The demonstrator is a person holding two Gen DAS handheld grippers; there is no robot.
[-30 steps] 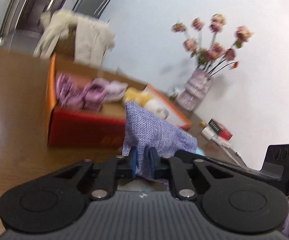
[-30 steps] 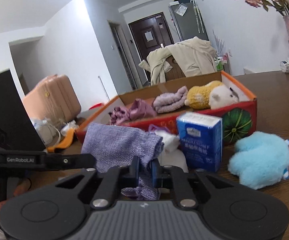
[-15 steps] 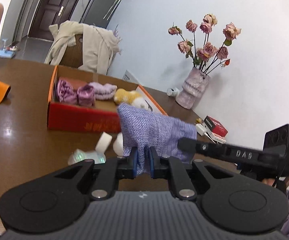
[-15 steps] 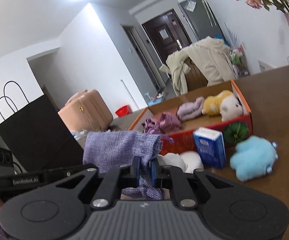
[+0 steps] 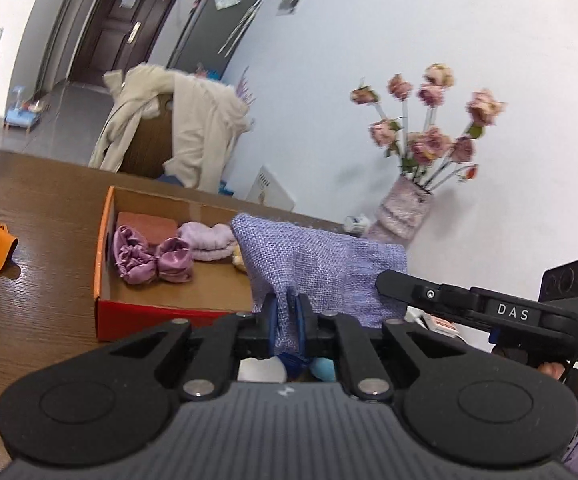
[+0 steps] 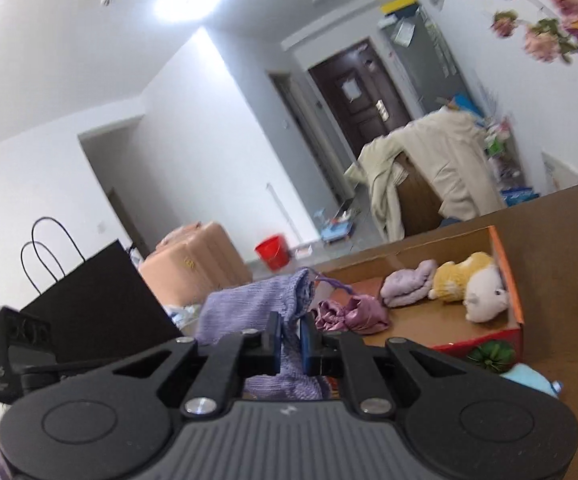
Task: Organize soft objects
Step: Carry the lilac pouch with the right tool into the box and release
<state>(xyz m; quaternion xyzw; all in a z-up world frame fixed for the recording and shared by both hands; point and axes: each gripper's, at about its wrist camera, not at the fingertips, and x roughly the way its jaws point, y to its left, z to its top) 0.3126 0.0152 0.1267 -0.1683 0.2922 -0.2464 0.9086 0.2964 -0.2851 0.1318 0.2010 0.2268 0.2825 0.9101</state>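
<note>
While both claws, left [image 5: 287, 316] and right [image 6: 290, 338], clamp the pouch [image 5: 321, 264], the box [image 5: 103, 264] beyond holds four items; the blue toy [image 6: 529, 378] below waits.

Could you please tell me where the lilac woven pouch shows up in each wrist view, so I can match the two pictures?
Left wrist: the pouch sits at centre, pinched in the left tongs, hiding part of the box.
Right wrist: the pouch sits left of centre, pinched in the right tongs.
Shared landmark: the orange box.
</note>
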